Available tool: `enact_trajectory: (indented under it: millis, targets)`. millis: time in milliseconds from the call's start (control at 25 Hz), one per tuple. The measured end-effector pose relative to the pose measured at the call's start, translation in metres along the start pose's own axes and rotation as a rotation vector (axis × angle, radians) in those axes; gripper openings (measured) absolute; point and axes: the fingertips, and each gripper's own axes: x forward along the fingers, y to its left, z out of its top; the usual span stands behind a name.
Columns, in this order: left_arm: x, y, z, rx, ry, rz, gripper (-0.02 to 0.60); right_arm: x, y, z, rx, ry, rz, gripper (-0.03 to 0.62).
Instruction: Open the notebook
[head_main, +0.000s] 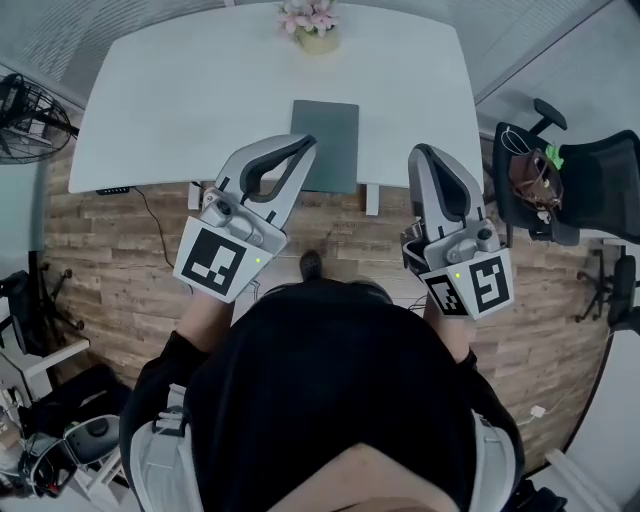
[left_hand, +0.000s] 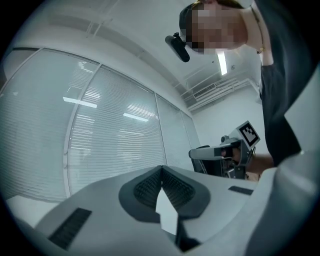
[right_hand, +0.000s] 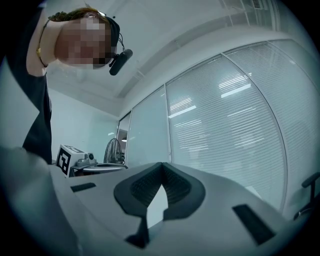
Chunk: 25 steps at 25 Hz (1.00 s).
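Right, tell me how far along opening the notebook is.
Done: nothing yet; the notebook lies closed on the white table, near its front edge. In hand: the left hand-held gripper and the right hand-held gripper are both shut and empty, held up in front of the table. Left: lower one to the cover, catch its edge and fold it open.
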Motion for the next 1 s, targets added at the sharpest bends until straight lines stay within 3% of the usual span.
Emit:
enact_trajectory:
  millis: [320, 680, 1000]
  targets:
    - [0.011, -0.004, -0.001, -0.005, 0.010, 0.000, 0.009, 0.000, -0.012, 0.002, -0.003, 0.011, 0.005, 0.005]
    - [0.018, -0.011, 0.010, 0.027, 0.019, 0.055, 0.010, -0.002, -0.018, 0.010, 0.000, 0.017, 0.078, 0.005]
    - [0.017, -0.019, -0.025, 0.055, 0.098, 0.053, 0.011, -0.008, -0.019, -0.005, 0.031, 0.057, 0.092, 0.005]
